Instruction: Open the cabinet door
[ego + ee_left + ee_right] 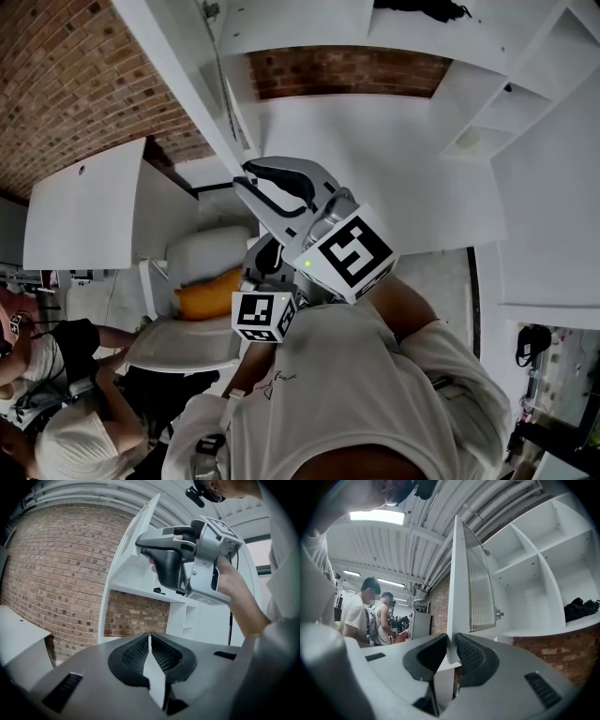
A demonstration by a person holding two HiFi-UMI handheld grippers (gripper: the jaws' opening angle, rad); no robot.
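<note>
One cabinet door (457, 573), swung open: the right tool (451, 643) clamps its edge (jaws barely apart); the left tool (150, 641), below the door, is closed, empty.

Bright ceiling lights (377, 516) fill the room evenly, the white cabinet door (457, 588) looks almost washed out, shadows are soft, and both gripper views bend and darken at their corners.

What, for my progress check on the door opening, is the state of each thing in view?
right gripper: shut on the free edge of the cabinet door
cabinet door: open, swung well out from the cabinet
left gripper: shut, nothing between its jaws
ceiling light: on
</note>
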